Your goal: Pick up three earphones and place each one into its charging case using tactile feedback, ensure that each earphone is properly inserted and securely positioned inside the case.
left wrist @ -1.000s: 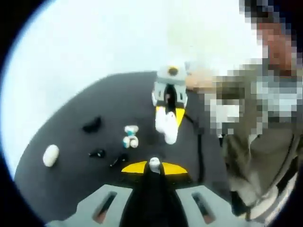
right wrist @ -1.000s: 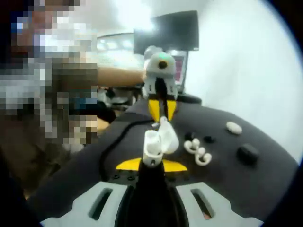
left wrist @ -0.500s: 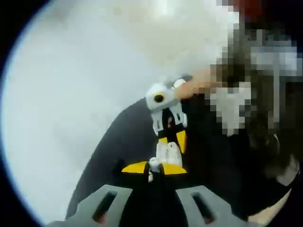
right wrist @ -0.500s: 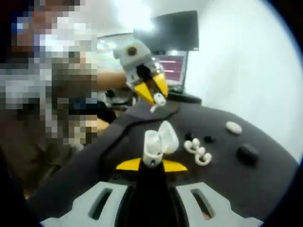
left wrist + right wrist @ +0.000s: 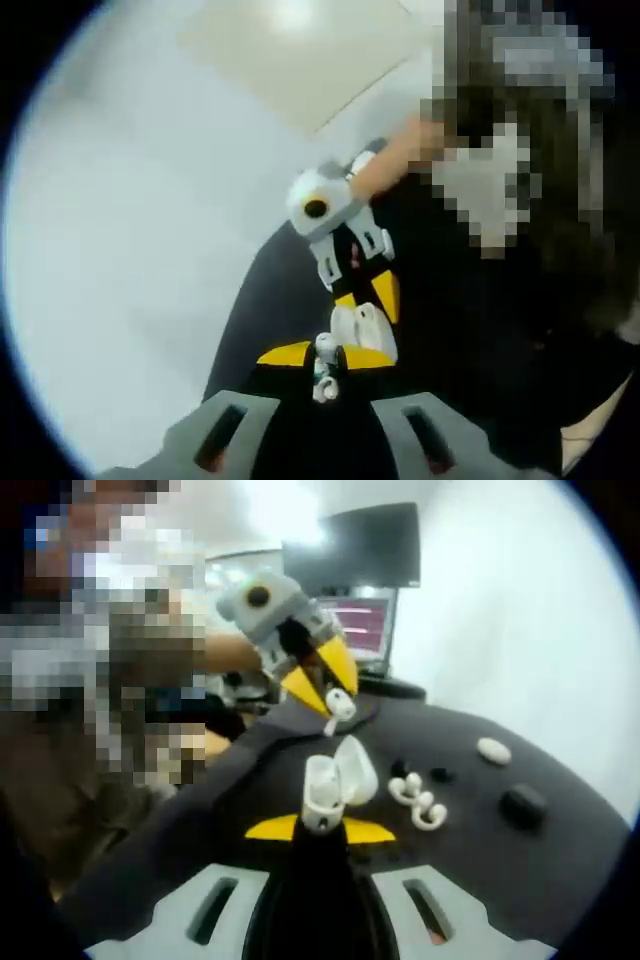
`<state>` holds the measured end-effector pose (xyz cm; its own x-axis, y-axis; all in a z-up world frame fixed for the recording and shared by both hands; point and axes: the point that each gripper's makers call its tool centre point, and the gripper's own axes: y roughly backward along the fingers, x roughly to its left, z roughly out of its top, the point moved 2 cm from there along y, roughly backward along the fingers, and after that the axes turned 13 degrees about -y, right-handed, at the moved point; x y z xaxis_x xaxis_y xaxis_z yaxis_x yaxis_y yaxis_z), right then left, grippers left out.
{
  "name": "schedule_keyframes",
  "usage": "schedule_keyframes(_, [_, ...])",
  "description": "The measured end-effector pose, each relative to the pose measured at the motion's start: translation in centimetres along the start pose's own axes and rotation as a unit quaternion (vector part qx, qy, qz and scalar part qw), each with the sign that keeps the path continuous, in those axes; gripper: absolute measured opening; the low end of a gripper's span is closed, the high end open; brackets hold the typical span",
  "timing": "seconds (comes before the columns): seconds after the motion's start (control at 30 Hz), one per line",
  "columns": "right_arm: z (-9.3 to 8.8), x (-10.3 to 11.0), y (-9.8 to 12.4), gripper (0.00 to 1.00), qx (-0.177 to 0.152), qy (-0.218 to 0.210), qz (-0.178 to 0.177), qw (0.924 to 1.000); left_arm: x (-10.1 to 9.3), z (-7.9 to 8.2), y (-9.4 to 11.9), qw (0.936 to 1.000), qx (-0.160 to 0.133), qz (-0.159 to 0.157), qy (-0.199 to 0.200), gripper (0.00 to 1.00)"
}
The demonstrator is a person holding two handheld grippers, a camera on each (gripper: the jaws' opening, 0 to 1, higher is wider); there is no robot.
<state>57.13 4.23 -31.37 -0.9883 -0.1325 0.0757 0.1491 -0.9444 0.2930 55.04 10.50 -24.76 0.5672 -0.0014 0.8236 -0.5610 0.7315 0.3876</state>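
The right gripper is closed narrow on the white charging case, holding it upright above the dark table with its lid swung open toward the far side, so the empty socket faces up and is free to receive a bud. The left gripper comes in from above and behind the case, tilted downward, its yellow jaws pinched on a white earphone whose stem points down toward the open mouth; the bud sits near the case but apart from it, which reads as a lining-up stage just before insertion. In the left gripper view the same earphone shows between the closed tips of the left gripper, with the right gripper and the case just beyond it. On the table to the right of the case lie a pair of white ear-hook earphones, two small black earbuds, a closed white oval case and a black case, all well apart from the grippers and apparently awaiting their turn.
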Motion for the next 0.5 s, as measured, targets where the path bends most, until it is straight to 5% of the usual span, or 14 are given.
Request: schedule_keyframes(0.5, [0.0, 0.1, -0.1, 0.17, 0.000, 0.002, 0.000, 1.0000, -1.9, 0.4, -0.9, 0.9966, 0.023, -0.015, -0.077, 0.08])
